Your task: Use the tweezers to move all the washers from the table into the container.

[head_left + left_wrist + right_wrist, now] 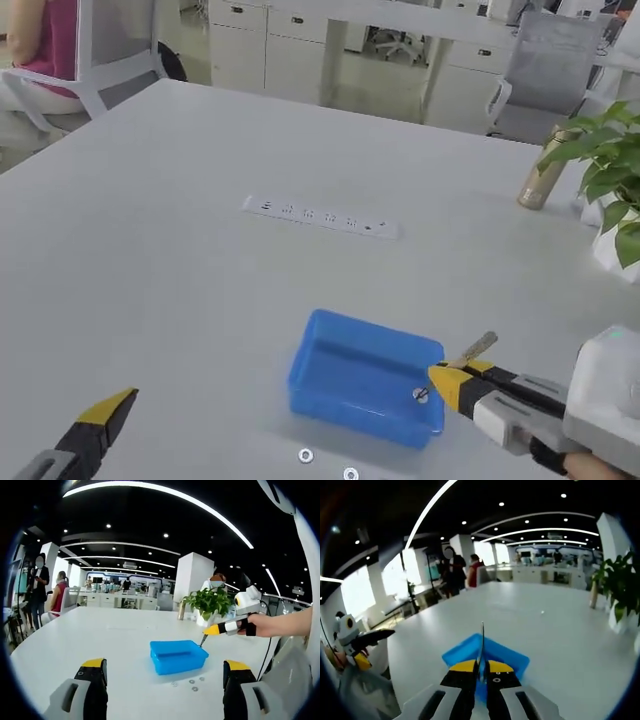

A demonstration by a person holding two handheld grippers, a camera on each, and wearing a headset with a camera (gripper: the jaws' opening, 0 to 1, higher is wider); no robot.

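Clamping thin metal tweezers, the right gripper is held over the right rim of the blue plastic container, a small silver washer at the tip; the left gripper is seen spread, well apart across the white table.

the table is left bare on the left of the container and just beyond it, so wide passage is offered there. farther beyond the container a power strip is laid flat. beyond and right of the container, a bottle and a plant are stood. the container's right rim is overhung by the right gripper, clamped on tweezers. washers are scattered just in front of the container. the left gripper is held well left of it, jaws apart.
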